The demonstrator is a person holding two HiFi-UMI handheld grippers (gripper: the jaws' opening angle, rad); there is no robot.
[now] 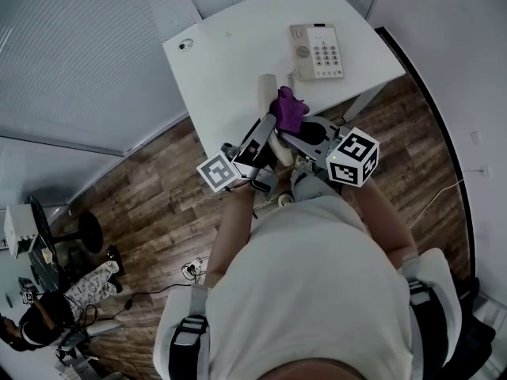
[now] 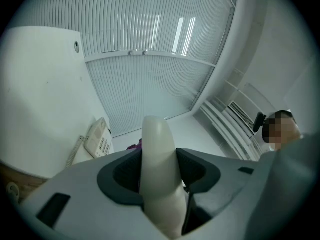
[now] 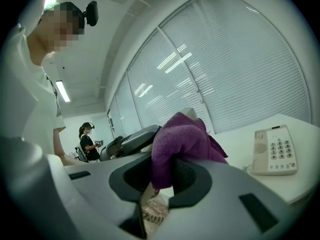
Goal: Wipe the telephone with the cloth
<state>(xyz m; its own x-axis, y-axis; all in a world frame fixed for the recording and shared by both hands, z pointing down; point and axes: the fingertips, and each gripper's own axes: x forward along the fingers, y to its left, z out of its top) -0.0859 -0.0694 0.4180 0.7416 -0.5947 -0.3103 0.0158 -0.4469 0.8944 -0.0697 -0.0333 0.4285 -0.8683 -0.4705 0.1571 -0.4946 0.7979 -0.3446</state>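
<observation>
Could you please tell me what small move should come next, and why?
Probably draw the purple cloth along the handset: the right gripper is shut on the cloth, the left gripper holds the handset off the telephone base, and the cloth sits beside it.

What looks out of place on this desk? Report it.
The handset is off the telephone base, clamped in the left gripper and held up away from its cradle. The right gripper pinches the purple cloth right beside it. Nothing looks spilled or damaged.
</observation>
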